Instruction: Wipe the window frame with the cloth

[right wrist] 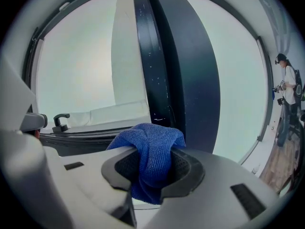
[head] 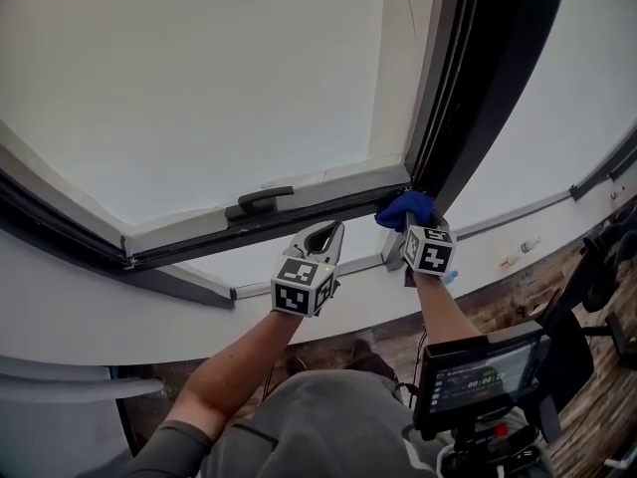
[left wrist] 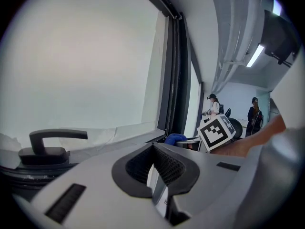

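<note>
The blue cloth point(head: 406, 207) point(right wrist: 151, 151) is bunched and clamped in the right claw point(head: 408, 223) point(right wrist: 152, 168), with a fold standing above the pads and a tail hanging below them. It sits at the lower corner of the dark window frame point(head: 299, 217) point(right wrist: 162, 80), where the bottom rail meets the upright post; contact with the frame cannot be confirmed. The left claw point(head: 323, 237) point(left wrist: 153, 166) is brought together with nothing between its pads, and is held just below the frame's bottom rail, to the left of the cloth. A dark handle point(head: 257, 200) point(left wrist: 47, 144) point(right wrist: 59, 120) is mounted on the bottom rail, further left along the frame. The pane point(head: 219, 78) inside the frame is pale and featureless. A white sill point(head: 219, 267) runs beneath the frame. Wood-pattern floor point(head: 597, 396) lies below the sill, and a lit screen point(head: 478, 371) stands over it. Two people point(left wrist: 213, 105) stand well beyond the frame, under a strip light point(left wrist: 255, 55).
</note>
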Tool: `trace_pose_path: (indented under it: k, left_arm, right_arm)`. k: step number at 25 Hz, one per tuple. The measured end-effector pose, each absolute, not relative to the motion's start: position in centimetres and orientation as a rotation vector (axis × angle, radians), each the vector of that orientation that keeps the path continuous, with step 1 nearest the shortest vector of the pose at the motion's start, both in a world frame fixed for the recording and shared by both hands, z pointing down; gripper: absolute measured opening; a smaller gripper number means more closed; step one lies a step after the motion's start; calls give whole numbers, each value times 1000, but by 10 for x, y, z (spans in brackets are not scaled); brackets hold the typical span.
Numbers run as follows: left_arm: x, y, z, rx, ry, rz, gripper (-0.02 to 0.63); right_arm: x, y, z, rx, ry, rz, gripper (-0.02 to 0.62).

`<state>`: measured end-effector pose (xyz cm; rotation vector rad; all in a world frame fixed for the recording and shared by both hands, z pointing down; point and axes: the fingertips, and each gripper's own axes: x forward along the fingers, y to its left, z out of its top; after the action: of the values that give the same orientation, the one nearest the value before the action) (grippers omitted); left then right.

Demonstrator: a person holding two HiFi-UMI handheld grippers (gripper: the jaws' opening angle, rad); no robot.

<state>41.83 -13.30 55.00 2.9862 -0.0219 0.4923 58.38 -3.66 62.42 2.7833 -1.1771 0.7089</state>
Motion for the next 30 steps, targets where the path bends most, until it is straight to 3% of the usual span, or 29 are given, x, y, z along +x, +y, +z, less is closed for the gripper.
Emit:
trace_pose_path:
  k: [10, 30]
  left_arm:
    - [428, -128, 533, 3007, -10, 461, 8]
    - [437, -125, 397, 3086, 135, 228, 8]
  right_arm:
    - [587, -35, 596, 2830, -1232, 637, 115]
    - [580, -43, 410, 2890, -1259, 274, 115]
